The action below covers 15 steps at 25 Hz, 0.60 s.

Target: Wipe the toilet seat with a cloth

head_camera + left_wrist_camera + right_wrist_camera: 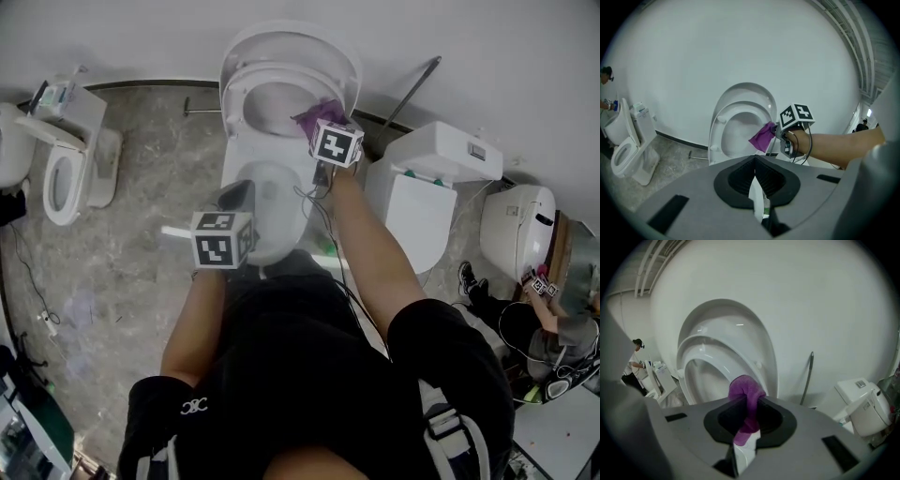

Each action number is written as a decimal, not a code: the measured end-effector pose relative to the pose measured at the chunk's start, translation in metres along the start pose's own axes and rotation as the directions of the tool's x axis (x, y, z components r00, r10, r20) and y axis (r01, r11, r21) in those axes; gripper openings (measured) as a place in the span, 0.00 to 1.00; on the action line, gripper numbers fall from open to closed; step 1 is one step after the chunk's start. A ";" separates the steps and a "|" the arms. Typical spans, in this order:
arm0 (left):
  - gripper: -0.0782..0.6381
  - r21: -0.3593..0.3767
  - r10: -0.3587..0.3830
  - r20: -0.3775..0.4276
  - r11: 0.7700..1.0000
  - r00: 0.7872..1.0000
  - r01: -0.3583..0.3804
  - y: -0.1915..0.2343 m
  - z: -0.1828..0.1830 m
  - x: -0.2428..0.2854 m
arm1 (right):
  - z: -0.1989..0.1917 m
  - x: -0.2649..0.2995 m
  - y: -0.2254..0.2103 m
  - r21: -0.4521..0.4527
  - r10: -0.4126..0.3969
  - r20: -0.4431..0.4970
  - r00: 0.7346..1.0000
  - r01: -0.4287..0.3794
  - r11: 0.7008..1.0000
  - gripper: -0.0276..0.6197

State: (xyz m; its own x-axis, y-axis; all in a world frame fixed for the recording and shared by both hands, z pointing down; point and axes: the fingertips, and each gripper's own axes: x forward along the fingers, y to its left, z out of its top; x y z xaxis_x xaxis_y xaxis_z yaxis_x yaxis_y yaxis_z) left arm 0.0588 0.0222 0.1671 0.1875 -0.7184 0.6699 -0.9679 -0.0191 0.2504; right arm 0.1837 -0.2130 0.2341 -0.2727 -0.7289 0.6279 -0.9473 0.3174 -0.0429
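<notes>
A: Which step is judged to be in hand?

B: The approach to the first wipe, or its very start. The purple cloth (746, 397) is clamped between the jaws of the right gripper (743, 437), with a bunched fold pushed out ahead of them. It is held at the right-hand limb of the toilet seat (710, 357), which is raised and leaned back against the lid (736, 317).

A: Is the seat touched by the cloth?

B: That cannot be settled. In the head view the cloth is seen over the seat's right side, and in the left gripper view at the lower right edge of the ring. Neither contact nor a gap is plainly shown.

A: And the other side?

B: The left gripper (758, 199) is closed, with nothing caught between its jaws. It is held low, near the front of the bowl (272, 187), apart from the cloth.

A: What is called for next?

B: Most likely the fold is to be pressed onto the ring and drawn along its curve, with the clamp kept firm so that the cloth is not dragged out. Since the seat is only leaned upright, pressure is best directed back toward the lid, so that the seat is not tipped forward.
</notes>
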 end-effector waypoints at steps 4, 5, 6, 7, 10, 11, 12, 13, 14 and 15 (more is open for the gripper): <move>0.12 -0.018 -0.021 -0.026 1.000 0.999 0.021 -0.003 -0.016 0.002 | -0.017 0.011 -0.015 -0.020 -0.028 -0.050 0.998 0.027 0.999 0.13; 0.12 -0.024 -0.026 -0.031 0.999 0.999 0.025 -0.003 -0.020 0.004 | -0.018 0.014 -0.017 -0.030 -0.031 -0.055 0.998 0.030 0.999 0.13; 0.12 -0.028 -0.029 -0.036 0.999 0.999 0.028 -0.004 -0.022 0.007 | -0.018 0.016 -0.017 -0.040 -0.032 -0.059 0.998 0.029 0.999 0.13; 0.12 -0.031 -0.031 -0.041 0.999 0.999 0.029 -0.004 -0.024 0.010 | -0.019 0.019 -0.017 -0.049 -0.030 -0.064 0.997 0.027 0.998 0.13; 0.12 -0.032 -0.037 -0.047 0.999 0.998 0.036 -0.006 -0.025 0.021 | -0.022 0.030 -0.015 -0.073 -0.022 -0.081 0.996 0.017 0.997 0.13; 0.12 -0.033 -0.040 -0.050 0.999 0.998 0.039 -0.007 -0.026 0.024 | -0.022 0.033 -0.015 -0.076 -0.021 -0.082 0.996 0.015 0.997 0.13; 0.12 -0.036 -0.044 -0.055 0.998 0.998 0.042 -0.009 -0.027 0.027 | -0.023 0.036 -0.016 -0.073 -0.021 -0.081 0.997 0.015 0.997 0.13; 0.12 -0.037 -0.046 -0.062 0.998 0.997 0.044 -0.010 -0.028 0.029 | -0.024 0.039 -0.016 -0.060 -0.019 -0.078 0.997 0.015 0.998 0.13; 0.12 -0.038 -0.048 -0.070 0.998 0.996 0.045 -0.010 -0.030 0.032 | -0.025 0.042 -0.016 -0.041 -0.017 -0.076 0.997 0.014 0.999 0.13; 0.12 -0.037 -0.049 -0.078 0.998 0.996 0.046 -0.010 -0.033 0.036 | -0.026 0.045 -0.016 -0.019 -0.015 -0.074 0.997 0.014 1.000 0.13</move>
State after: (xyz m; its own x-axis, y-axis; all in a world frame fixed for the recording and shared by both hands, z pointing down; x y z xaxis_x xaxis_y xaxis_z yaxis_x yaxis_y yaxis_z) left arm 0.0802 0.0194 0.2115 0.2469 -0.6601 0.7095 -0.9514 -0.0262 0.3067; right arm 0.1909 -0.2354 0.2833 -0.2454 -0.6869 0.6841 -0.9476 0.3188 -0.0200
